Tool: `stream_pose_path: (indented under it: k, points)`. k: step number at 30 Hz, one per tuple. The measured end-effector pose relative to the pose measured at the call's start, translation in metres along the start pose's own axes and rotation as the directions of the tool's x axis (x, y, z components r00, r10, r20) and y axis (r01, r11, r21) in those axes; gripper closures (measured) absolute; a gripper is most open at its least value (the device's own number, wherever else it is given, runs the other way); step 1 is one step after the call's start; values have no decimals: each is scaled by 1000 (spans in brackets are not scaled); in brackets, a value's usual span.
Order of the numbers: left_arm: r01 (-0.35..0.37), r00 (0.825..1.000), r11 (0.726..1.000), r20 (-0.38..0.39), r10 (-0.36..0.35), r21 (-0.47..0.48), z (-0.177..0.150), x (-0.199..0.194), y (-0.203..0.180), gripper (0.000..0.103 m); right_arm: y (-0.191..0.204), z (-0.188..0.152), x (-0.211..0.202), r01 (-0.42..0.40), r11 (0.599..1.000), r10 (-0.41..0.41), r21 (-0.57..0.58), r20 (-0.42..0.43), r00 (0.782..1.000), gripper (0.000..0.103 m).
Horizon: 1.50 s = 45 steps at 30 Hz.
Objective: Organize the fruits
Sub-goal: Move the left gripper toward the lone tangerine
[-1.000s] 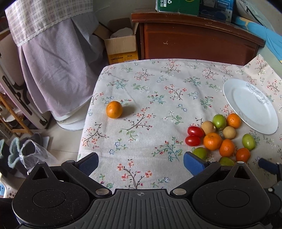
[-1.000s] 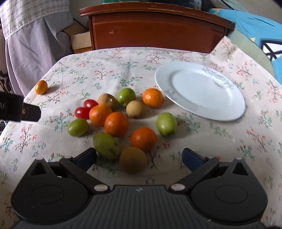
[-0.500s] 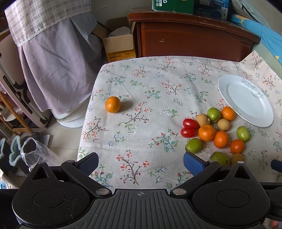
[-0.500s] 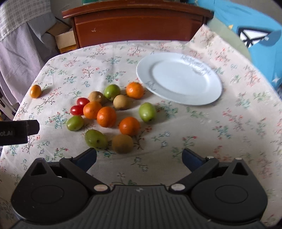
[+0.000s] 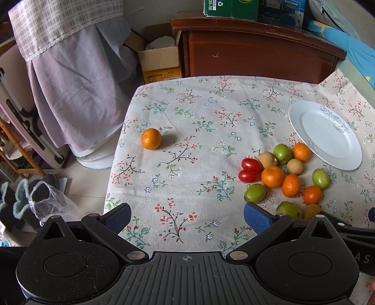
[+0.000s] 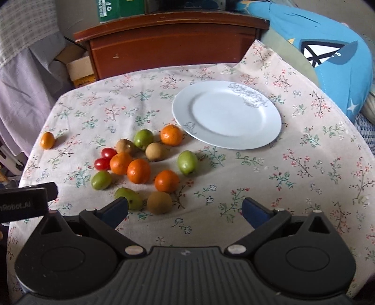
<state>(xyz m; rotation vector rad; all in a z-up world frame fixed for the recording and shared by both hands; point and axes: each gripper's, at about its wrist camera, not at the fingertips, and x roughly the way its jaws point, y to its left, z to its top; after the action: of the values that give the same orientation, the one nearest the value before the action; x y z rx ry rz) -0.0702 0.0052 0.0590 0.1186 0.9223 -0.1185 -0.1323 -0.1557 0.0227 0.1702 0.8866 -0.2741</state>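
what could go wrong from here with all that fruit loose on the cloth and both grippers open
1. The lone orange sits near the table's left edge; a nudge could likely roll it off.
2. The fruits in the cluster touch, so the open right gripper closing on one may push neighbours away.
3. The cherry tomatoes look soft; a hard squeeze might burst them.
The plate holds nothing yet, and the left gripper is open too.

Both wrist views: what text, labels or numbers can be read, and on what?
"311-781": green carton on the wooden cabinet.
"nRobot.AI", cut off at the frame edge: left gripper's black body.
"A S", partial: black body at right.
Yellow label on the cardboard box: too small.
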Motion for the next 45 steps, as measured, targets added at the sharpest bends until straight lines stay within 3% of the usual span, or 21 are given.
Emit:
stream_pose_path:
  k: [7, 45]
  points:
    - [-16, 1000, 1000, -2, 16, 8, -1, 1, -4, 0, 4, 16, 5, 83, 995, -85, -48, -52, 995, 1]
    - [-46, 998, 999, -39, 47, 28, -9, 15, -7, 0, 10, 11, 17, 37, 998, -40, -47, -63, 997, 1]
